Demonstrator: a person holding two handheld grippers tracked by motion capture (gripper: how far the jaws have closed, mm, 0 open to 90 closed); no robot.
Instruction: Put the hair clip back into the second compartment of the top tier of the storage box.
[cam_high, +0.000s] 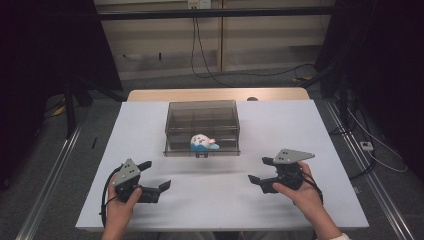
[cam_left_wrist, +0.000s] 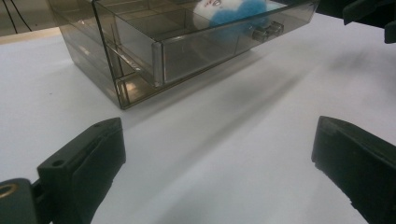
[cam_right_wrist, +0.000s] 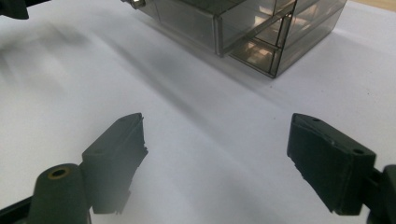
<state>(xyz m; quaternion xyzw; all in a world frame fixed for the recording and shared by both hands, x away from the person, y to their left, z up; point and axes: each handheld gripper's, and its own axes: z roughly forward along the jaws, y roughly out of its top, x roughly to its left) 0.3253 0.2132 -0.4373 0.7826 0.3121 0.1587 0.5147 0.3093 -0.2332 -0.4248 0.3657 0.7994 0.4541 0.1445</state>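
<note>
While both grippers rest low over the white table (cam_high: 150, 125), neither holds anything. The left gripper (cam_high: 155, 175) sits near the table's front left, jaws spread wide with bare tabletop between them. The right gripper (cam_high: 261, 170) sits at the front right, jaws likewise wide apart and empty. Between and beyond them, toward the table's middle, stands a smoky transparent drawer box (cam_high: 202, 115). Its lower drawer (cam_left_wrist: 205, 44) is pulled partway out toward the person, and a small white and blue plush toy (cam_high: 202, 142) lies inside it. Both grippers are well apart from the box.
</note>
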